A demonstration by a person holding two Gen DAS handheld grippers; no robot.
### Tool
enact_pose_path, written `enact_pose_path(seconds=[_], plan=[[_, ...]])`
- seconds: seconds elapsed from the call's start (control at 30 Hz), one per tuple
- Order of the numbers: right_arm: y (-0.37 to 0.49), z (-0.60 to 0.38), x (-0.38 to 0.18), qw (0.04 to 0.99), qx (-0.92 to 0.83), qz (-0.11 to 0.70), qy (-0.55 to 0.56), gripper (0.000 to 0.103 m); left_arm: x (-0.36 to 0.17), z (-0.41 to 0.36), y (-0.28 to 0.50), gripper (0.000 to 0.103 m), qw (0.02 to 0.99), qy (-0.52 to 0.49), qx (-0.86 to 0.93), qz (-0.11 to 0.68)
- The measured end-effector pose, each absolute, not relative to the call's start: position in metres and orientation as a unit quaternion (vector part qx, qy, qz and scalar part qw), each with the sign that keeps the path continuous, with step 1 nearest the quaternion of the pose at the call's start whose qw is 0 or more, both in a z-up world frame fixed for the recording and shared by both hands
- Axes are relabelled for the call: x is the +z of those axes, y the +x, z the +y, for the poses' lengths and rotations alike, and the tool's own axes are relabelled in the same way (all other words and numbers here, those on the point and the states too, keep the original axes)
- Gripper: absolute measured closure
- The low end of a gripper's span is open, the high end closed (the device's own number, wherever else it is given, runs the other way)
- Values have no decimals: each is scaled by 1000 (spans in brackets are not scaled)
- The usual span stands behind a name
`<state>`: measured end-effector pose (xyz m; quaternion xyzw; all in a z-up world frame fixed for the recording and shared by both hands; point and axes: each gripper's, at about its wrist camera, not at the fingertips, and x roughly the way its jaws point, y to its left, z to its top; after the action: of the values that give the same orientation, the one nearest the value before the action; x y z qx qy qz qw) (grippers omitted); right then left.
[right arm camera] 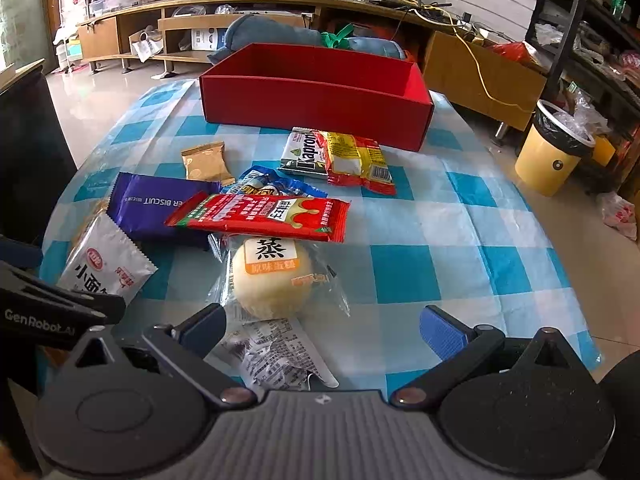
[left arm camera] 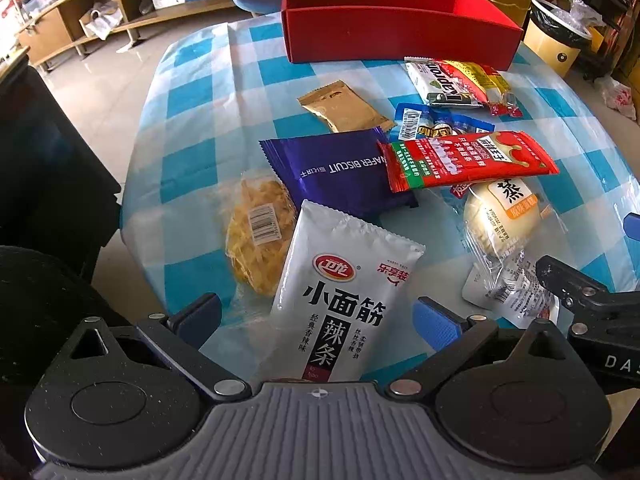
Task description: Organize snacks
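Observation:
Several snack packs lie on a blue-checked tablecloth (left arm camera: 192, 92) in front of an empty red box (left arm camera: 400, 36) (right arm camera: 316, 96). My left gripper (left arm camera: 320, 316) is open, its jaws either side of a white spicy-strip pack (left arm camera: 340, 292). Beyond lie a shredded-snack bag (left arm camera: 256, 232), a purple wafer biscuit pack (left arm camera: 340, 172), a gold pack (left arm camera: 344, 106) and a red pack (left arm camera: 468, 160). My right gripper (right arm camera: 324, 328) is open over the clear wrapper of a steamed cake (right arm camera: 272, 276). A red pack (right arm camera: 260, 212) and a purple wafer pack (right arm camera: 156, 204) lie beyond it.
A Kapton pack (right arm camera: 300, 154) and a yellow-red pack (right arm camera: 356, 160) lie near the box, with a blue pack (right arm camera: 272, 186) below them. A yellow bin (right arm camera: 552, 148) stands on the floor at right. Wooden shelves (right arm camera: 200, 24) line the back wall.

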<state>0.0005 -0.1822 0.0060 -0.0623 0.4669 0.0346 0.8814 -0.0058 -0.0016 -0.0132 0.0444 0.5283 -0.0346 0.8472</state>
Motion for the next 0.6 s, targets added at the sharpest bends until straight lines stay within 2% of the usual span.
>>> enact_pose_path(seconds=[0.6], plan=[[0,-181,5,880,39,469,-63,5,-13,-2,-6,0,847,44,-35,528]])
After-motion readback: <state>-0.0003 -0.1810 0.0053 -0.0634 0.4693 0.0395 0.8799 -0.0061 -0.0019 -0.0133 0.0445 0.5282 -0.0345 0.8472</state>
